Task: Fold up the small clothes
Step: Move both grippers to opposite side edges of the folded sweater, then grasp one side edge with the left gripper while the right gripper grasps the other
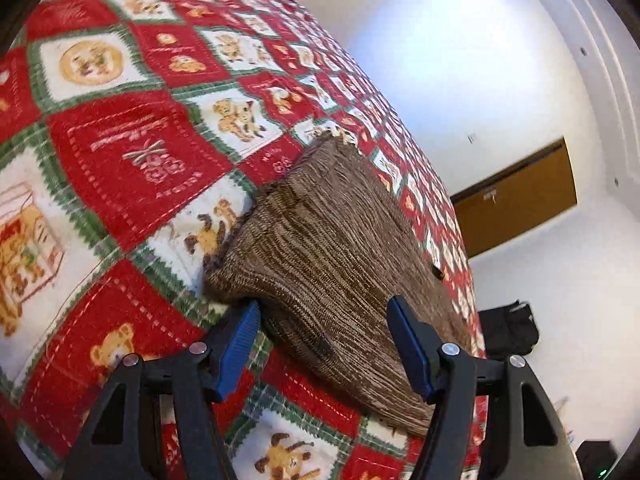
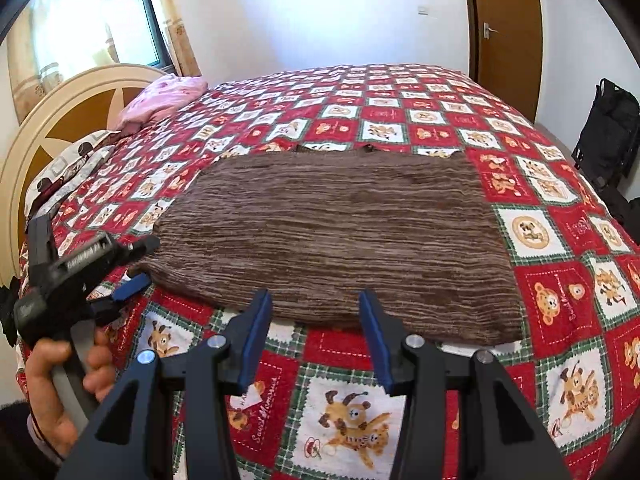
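A brown striped knit garment [image 2: 340,240] lies flat on the red patterned bedspread [image 2: 560,300]. In the left wrist view the garment [image 1: 332,248] reaches away from the camera. My left gripper [image 1: 322,308] is open, its jaws standing either side of the garment's near corner, low over the bedspread [image 1: 120,140]. It also shows in the right wrist view [image 2: 140,264], held in a hand at the garment's left end. My right gripper [image 2: 316,300] is open and empty, its jaws just over the garment's near edge.
A pink pillow [image 2: 164,98] and a patterned pillow [image 2: 64,176] lie by the cream headboard [image 2: 52,120] at the left. A black bag [image 2: 608,132] stands on the floor to the right of the bed. A brown door [image 2: 504,36] is behind.
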Demonstrator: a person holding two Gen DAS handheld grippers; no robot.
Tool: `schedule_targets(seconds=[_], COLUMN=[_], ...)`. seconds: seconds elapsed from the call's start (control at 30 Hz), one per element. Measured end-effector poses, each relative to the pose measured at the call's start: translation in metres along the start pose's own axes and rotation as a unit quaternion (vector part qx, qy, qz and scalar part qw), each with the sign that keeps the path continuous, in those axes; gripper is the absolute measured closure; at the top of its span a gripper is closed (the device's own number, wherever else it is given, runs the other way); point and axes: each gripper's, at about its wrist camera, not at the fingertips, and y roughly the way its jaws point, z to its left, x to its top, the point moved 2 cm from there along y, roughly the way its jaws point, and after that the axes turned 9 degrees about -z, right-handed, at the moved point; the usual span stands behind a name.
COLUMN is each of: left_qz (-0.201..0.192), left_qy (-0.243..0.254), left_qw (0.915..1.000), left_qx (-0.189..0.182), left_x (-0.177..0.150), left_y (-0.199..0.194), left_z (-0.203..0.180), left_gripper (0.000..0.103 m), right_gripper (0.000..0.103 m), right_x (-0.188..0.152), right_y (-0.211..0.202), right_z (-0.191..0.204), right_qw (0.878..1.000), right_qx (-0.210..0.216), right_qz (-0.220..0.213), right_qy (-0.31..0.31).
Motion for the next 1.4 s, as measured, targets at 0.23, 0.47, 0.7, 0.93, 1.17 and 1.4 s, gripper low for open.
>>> schedule_targets(seconds=[0.23,0.47,0.7,0.93,1.17,1.4], left_qz=[-0.052,-0.075,-0.058,-0.044,-0.059,-0.072], left_qy=[0.036,-0.027,0.014,0.011,0.032,0.052], left_qw=[0.9961,0.9968,0.9982,0.9985,0.9977,0.9953], left_qx=[0.061,-0.002,0.0,0.031,-0.001,-0.036], left_x=[-0.007,0.012,0.001,0.011,0.008,0.006], left_y=[-0.017,-0.001,0.005,0.006,0.011,0.005], left_z=[0.005,0.012,0.01,0.007,0.01,0.015], left_gripper=[0.037,0.037,0.068,0.067,0.087,0.094], right_gripper=[0.054,0.054,0.054,0.054,0.041,0.041], right_x=[0.003,0.001,0.007,0.036,0.089,0.111], right_y=[0.005,0.002,0.008,0.023,0.072,0.153], right_z=[-0.006,0.002,0.002,0.024,0.059,0.106], right_qw=[1.0,1.0,1.0,0.999,0.996,0.99], right_qx=[-0.001,0.006,0.006,0.02,0.076,0.112], right_qz=[0.002,0.003,0.008,0.007,0.016,0.08], right_qy=[0.011,-0.001,0.003,-0.034,-0.034,-0.035])
